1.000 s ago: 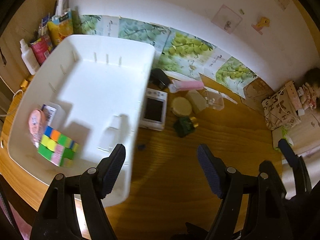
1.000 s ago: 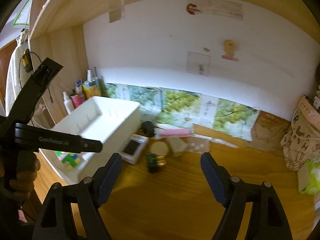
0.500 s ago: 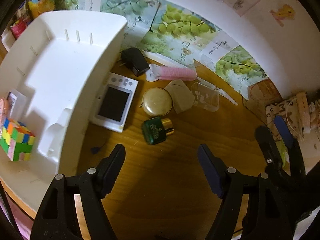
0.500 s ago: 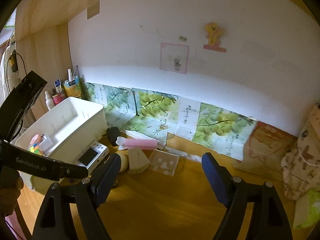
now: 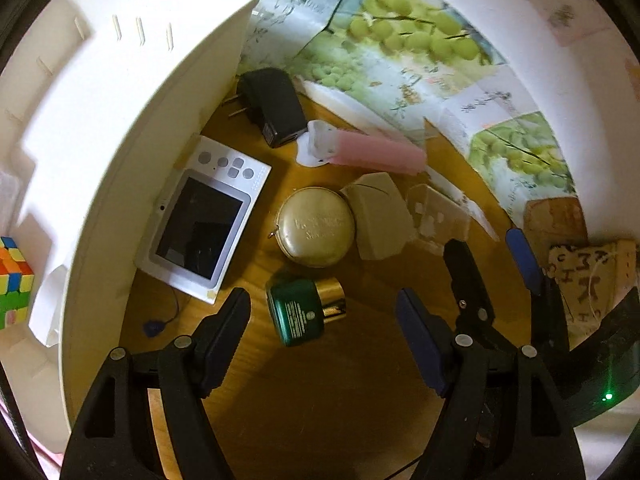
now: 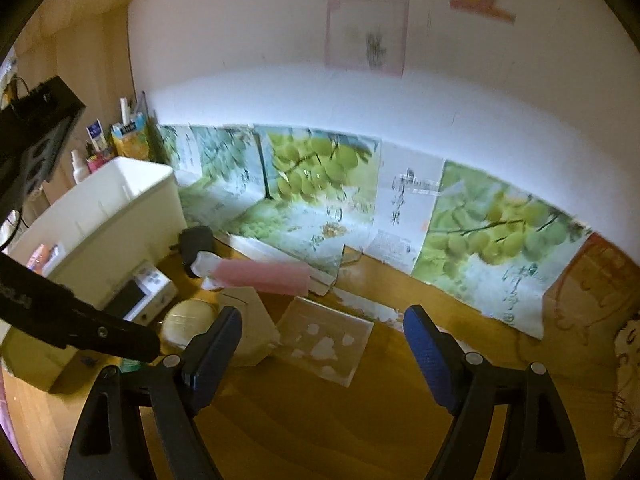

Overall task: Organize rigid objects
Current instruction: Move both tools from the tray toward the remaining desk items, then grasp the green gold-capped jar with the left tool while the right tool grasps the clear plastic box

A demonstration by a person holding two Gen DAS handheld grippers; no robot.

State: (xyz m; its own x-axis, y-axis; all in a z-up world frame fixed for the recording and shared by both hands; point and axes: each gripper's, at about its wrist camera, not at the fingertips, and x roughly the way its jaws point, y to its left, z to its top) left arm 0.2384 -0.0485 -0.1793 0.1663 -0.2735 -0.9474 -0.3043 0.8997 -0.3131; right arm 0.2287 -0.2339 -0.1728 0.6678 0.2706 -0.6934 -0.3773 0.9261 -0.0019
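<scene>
My left gripper (image 5: 324,320) is open and empty, just above a green jar with a gold cap (image 5: 304,312) lying on the wooden desk. Beyond it lie a round gold tin (image 5: 316,226), a beige box (image 5: 380,216), a clear plastic case (image 5: 438,214), a pink tube (image 5: 372,154), a black charger (image 5: 274,106) and a white handheld device (image 5: 204,220). A white bin (image 5: 120,128) at left holds a colour cube (image 5: 14,280). My right gripper (image 6: 322,344) is open and empty, near the clear case (image 6: 324,340) and beige box (image 6: 250,324).
Grape-print papers (image 6: 316,184) lean on the white wall at the back. Bottles and a carton (image 6: 128,136) stand behind the bin (image 6: 100,220). A patterned bag (image 5: 592,280) sits at the right. The right gripper shows in the left wrist view (image 5: 496,260).
My left gripper has moved right and down, from over the bin to just above the green jar. My right gripper has moved forward, closer to the clear case and beige box.
</scene>
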